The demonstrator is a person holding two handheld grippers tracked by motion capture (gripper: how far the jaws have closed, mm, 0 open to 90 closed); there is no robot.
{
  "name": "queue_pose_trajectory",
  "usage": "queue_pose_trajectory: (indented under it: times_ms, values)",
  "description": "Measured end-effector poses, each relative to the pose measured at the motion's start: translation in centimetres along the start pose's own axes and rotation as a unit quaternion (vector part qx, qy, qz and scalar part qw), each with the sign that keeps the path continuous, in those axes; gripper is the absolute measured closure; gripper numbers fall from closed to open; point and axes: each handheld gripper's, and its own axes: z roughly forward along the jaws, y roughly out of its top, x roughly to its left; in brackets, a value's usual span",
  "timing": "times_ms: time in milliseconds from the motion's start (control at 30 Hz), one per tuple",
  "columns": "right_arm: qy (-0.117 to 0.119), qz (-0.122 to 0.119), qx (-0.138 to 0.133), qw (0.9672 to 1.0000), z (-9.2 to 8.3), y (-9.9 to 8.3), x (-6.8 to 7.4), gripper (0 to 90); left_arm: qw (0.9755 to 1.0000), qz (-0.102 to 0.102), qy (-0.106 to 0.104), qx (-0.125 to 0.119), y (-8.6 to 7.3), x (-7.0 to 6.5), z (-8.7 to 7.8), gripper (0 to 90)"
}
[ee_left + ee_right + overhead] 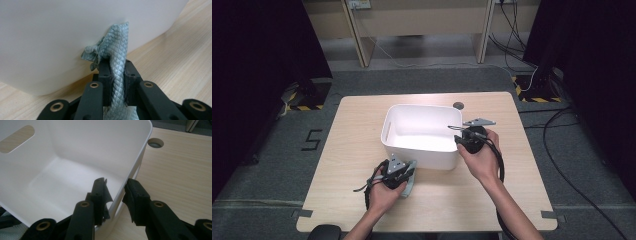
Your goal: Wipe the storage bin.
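A white plastic tub (419,107) stands in the middle of the wooden table (347,150). My left gripper (408,169) sits at the tub's near wall (50,37), shut on a grey-green quilted cloth (117,47). The cloth's bunched end presses against the outside of that wall, and its tail hangs down by my hand (408,185). My right gripper (458,135) straddles the tub's right rim (140,157). One jaw is inside the tub and the other outside, closed on the wall (115,182). The tub's inside (75,150) looks bare.
A round cable hole (458,105) lies in the table just behind the tub, also seen beyond the rim (155,143). The tub's far wall has a handle slot (17,138). Dark curtains stand at both sides, and cables run on the floor at the right.
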Motion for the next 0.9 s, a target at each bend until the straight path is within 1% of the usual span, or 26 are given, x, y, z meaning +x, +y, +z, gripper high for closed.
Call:
queue_pose_trajectory:
  times_ms: [100,167,400,533,567,900]
  values:
    - [0.0,0.0,0.0,1.0,0.0,0.0,0.0,69.5,1.0,0.004,0.001,-0.002,0.2,0.0,-0.2,79.7]
    - [0.0,0.0,0.0,1.0,0.0,0.0,0.0,69.5,1.0,0.003,0.002,-0.006,0.4,-0.1,-0.4,79.7]
    - [-0.001,0.0,-0.001,1.0,0.0,0.0,0.0,69.5,0.9998,0.007,0.001,-0.018,1.0,-0.4,-0.9,79.6]
    - [-0.002,0.0,-0.001,1.0,0.0,0.0,0.1,69.3,0.9997,0.008,0.0,-0.025,1.5,-0.5,-1.2,79.6]
    - [-0.003,-0.004,-0.002,1.0,0.1,0.0,0.0,69.3,0.9996,0.007,0.0,-0.027,1.6,-0.6,-1.3,79.6]
    - [-0.003,-0.003,-0.002,1.0,0.1,0.0,0.0,69.2,0.9993,0.007,0.001,-0.037,2.3,-0.9,-1.9,79.5]
